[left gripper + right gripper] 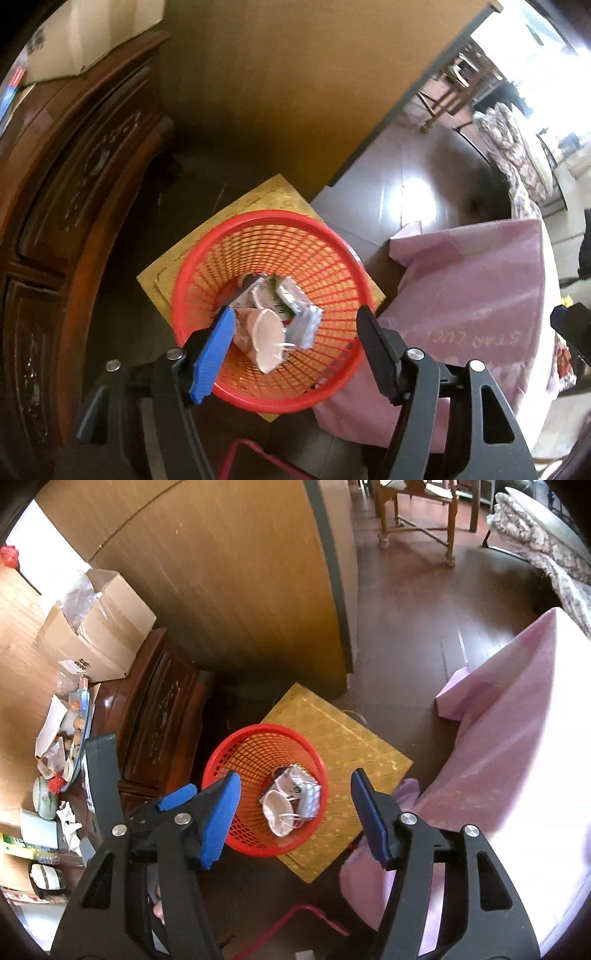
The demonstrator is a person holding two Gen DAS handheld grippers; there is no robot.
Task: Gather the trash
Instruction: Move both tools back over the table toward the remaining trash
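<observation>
Several crumpled scraps (273,317), red basket (332,251), contents indistinct

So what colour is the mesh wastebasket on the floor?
Red wastebasket, clearest in the left wrist view.

The dark wooden floor (402,602) carries a gold patterned board (354,753), lying flat near the foot of the tan wall panel. On the board stands the red mesh basket (236,760), overlapping the board's edge nearest the carved dark cabinet (162,716). On the board's other side, pink bedding (509,738) hangs.
</observation>
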